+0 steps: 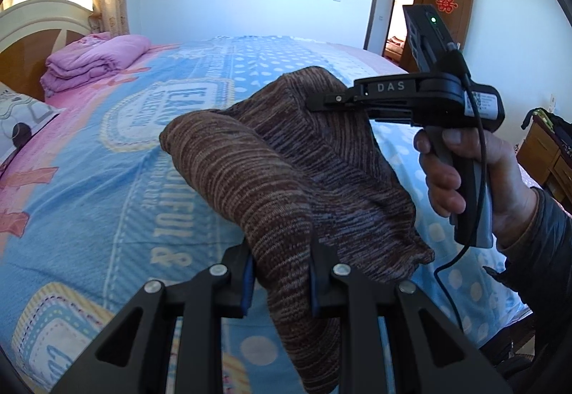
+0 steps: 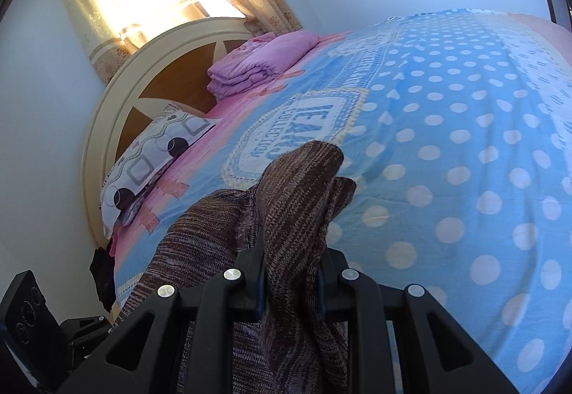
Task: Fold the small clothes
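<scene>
A brown striped knit garment (image 1: 286,161) hangs in the air above the bed, held at two places. My left gripper (image 1: 280,281) is shut on its near edge, the cloth bunched between the blue pads. My right gripper (image 1: 334,101), seen from the side in the left wrist view, pinches the far upper edge. In the right wrist view the right gripper (image 2: 291,283) is shut on a fold of the same garment (image 2: 296,201), which drapes down to the left.
A bed with a blue and pink dotted cover (image 1: 107,186) lies below, also in the right wrist view (image 2: 464,161). A folded purple blanket (image 1: 93,61) and a patterned pillow (image 2: 153,158) lie by the headboard (image 2: 118,101). An open wooden door (image 1: 447,11) stands at far right.
</scene>
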Available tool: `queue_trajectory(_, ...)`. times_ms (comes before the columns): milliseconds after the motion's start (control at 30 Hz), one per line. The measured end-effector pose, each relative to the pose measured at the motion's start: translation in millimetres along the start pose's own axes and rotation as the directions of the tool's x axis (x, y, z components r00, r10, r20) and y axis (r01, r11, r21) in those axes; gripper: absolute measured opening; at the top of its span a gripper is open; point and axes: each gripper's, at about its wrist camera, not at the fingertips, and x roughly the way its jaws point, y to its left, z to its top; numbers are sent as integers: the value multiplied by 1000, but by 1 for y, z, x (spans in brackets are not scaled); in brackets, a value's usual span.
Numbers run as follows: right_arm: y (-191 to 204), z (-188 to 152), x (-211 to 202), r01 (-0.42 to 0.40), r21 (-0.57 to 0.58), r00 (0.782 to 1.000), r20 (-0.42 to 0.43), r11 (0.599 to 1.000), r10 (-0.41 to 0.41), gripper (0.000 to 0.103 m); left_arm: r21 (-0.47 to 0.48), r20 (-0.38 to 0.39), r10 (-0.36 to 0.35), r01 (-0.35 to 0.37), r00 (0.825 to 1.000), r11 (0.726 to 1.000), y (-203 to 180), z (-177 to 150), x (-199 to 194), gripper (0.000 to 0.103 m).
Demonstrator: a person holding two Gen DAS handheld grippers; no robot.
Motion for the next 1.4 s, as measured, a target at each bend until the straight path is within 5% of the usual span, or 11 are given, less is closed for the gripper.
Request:
queue_trajectory(633, 46, 5, 90, 4, -105, 985, -170, 994, -22, 21, -62, -38, 53, -55, 998, 997, 43, -32, 6, 24)
queue_trajectory(1400, 25, -3, 126, 44, -55, 972, -229, 998, -55, 21, -44, -78, 89, -92, 993, 995, 48, -60, 20, 24)
